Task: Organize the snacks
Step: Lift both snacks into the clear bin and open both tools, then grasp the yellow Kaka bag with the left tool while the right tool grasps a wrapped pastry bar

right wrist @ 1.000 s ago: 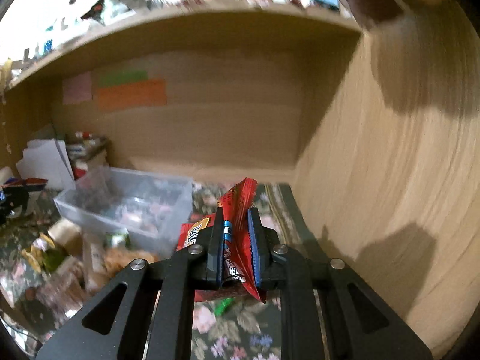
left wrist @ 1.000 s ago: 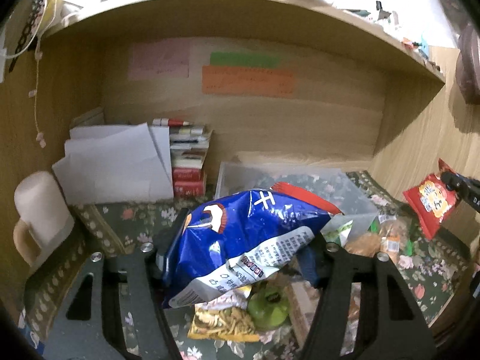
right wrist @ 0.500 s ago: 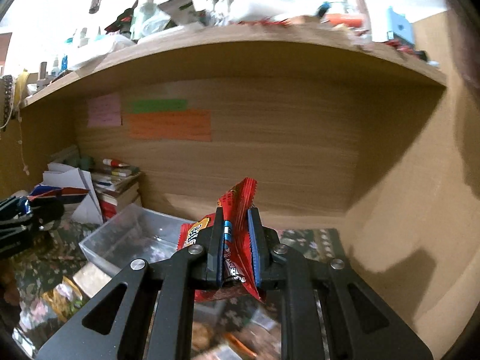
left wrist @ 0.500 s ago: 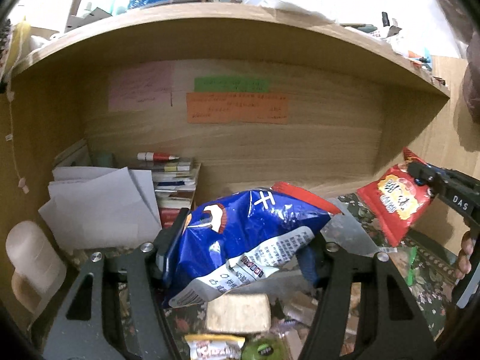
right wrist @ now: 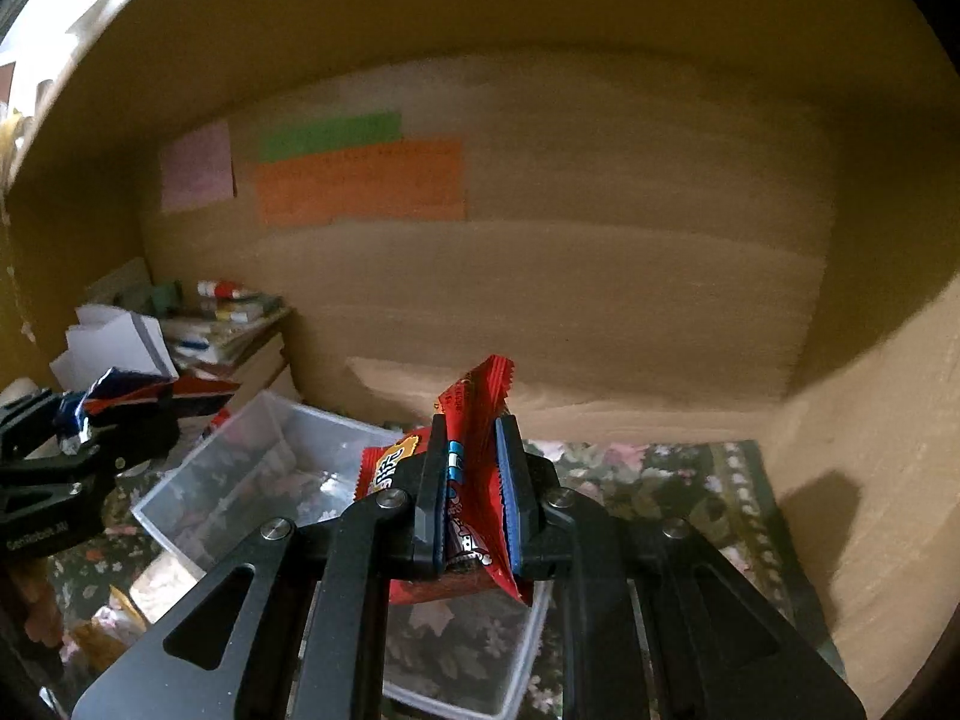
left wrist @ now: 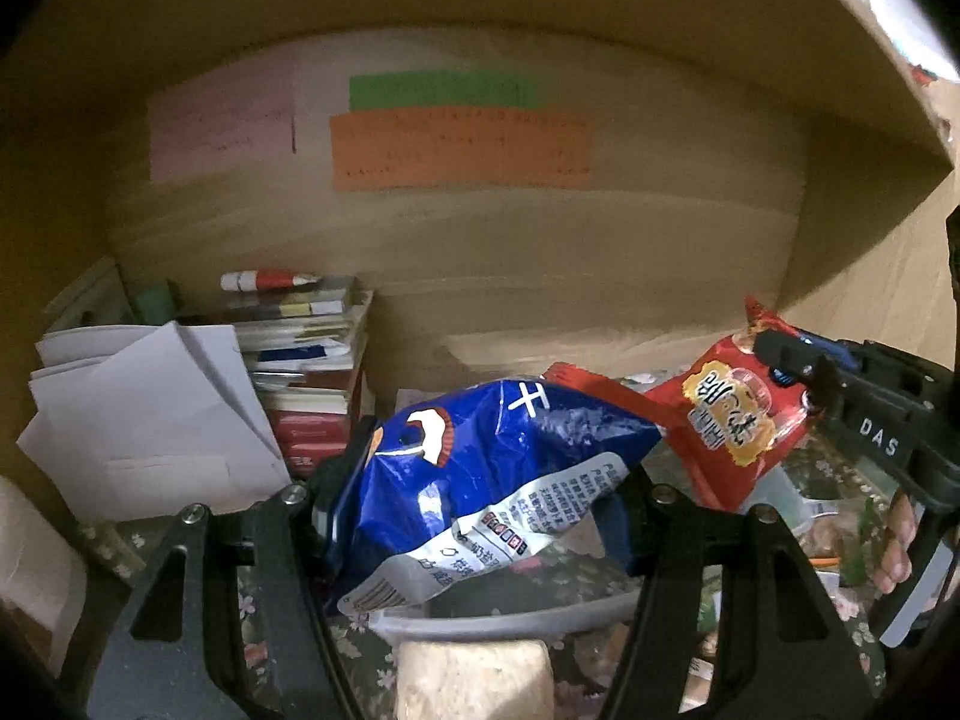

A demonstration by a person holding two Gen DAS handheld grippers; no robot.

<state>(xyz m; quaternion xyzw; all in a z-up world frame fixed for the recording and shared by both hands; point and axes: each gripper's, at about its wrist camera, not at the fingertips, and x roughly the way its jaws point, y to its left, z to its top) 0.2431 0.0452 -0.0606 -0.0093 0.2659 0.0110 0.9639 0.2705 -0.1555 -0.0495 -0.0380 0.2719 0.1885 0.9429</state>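
My left gripper (left wrist: pixel 480 480) is shut on a blue snack bag (left wrist: pixel 480 474) and holds it above the near rim of a clear plastic bin (left wrist: pixel 498 624). My right gripper (right wrist: pixel 471 486) is shut on a red snack packet (right wrist: pixel 474 450) and holds it over the same bin (right wrist: pixel 252 480). In the left wrist view the red packet (left wrist: pixel 732 420) hangs to the right of the blue bag, pinched by the right gripper (left wrist: pixel 792 366). In the right wrist view the left gripper (right wrist: pixel 78 426) shows at far left with the blue bag (right wrist: pixel 120 387).
A stack of books (left wrist: pixel 312 372) and white papers (left wrist: pixel 156 414) stand at the back left. Loose snacks lie in front of the bin, among them a pale packet (left wrist: pixel 474 678). The floral cloth (right wrist: pixel 660 474) reaches the wooden side wall (right wrist: pixel 870 450) on the right.
Both grippers have moved forward and deeper under the shelf, towards each other over the bin. The red packet now hangs close beside the blue bag. Both grips are unchanged.
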